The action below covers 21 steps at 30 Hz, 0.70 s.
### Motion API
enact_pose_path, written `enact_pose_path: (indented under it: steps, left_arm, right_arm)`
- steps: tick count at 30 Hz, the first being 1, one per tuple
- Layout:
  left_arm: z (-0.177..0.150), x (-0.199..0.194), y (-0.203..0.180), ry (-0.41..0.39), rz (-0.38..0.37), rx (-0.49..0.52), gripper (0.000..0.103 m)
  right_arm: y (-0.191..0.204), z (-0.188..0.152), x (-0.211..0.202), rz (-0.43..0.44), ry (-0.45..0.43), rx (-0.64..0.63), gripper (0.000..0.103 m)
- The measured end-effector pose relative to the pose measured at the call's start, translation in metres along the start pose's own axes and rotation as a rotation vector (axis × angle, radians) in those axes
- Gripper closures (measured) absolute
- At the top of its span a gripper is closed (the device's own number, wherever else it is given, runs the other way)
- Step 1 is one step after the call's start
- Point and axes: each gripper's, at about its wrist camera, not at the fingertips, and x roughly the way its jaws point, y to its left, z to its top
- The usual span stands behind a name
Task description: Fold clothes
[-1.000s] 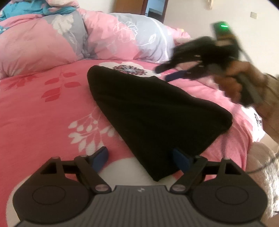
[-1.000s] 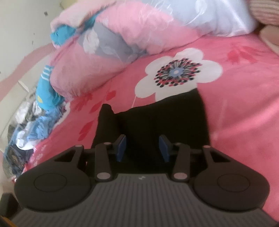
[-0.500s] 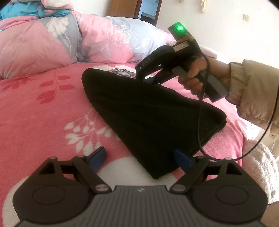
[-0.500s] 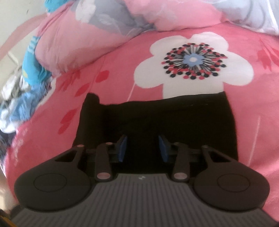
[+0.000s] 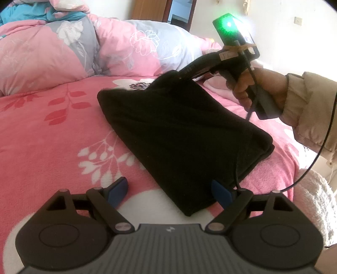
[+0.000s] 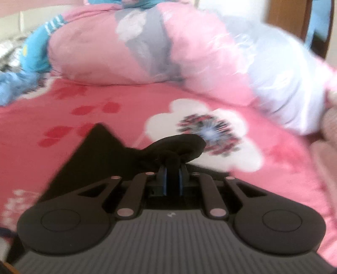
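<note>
Bedspread [image 5: 52,134]: pink with red leaf sprigs and white flowers, covering the whole bed; it fills the left and near part of the left wrist view.
Quilt [image 5: 69,48]: a bunched pink, grey and white floral heap along the far edge of the bed, from far left to centre.
Blue cloth [image 5: 27,12]: a crumpled turquoise piece on top of the quilt at the far left.
Left gripper [image 5: 169,190]: near edge of its own view, jaws spread wide and released; the left blue pad lies on bare bedspread, the right blue pad [image 5: 221,192] sits at the near corner of the garment, nothing pinched between them.
Black garment [image 5: 179,130]: folded dark fabric lying flat at mid-bed, running from a far-left corner to a near-right corner; its far edge is drawn up into a peak.
White flower print [image 6: 210,134]: just beyond the garment's far edge, with a dark dotted centre.
Right gripper [image 6: 172,177]: far right of the garment, jaws closing and clenched on a bunched fold of the black garment's far edge; the fold bulges out past the blue pads. This view is blurred.
Right hand [image 5: 259,88]: wrapped around the gripper's handle at the right, a beige sleeve [image 5: 311,109] behind it.
Green light [image 5: 228,24]: glowing on the box atop the right gripper.
Black cable [image 5: 316,160]: loops from the handle down the right side.
</note>
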Motion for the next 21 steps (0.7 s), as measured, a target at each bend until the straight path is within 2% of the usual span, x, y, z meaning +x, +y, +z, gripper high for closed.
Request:
enact_pose_path:
  steps: [7, 15, 19, 21]
  left_arm:
    - [0.001, -0.001, 0.002, 0.002, -0.001, 0.007, 0.016]
    - [0.001, -0.002, 0.004, 0.003, -0.002, 0.009, 0.016]
    - [0.002, -0.002, 0.005, 0.005, -0.003, 0.009, 0.016]
    - [0.003, -0.002, 0.005, 0.008, -0.002, 0.008, 0.016]
  right_arm:
    - [-0.022, -0.012, 0.014, -0.085, 0.013, 0.012, 0.095]
    - [-0.031, -0.024, 0.015, -0.111, 0.012, 0.063, 0.094]
    - [-0.044, -0.032, 0.029, -0.092, 0.056, 0.109, 0.092]
    - [-0.057, -0.037, 0.032, -0.089, 0.058, 0.186, 0.078]
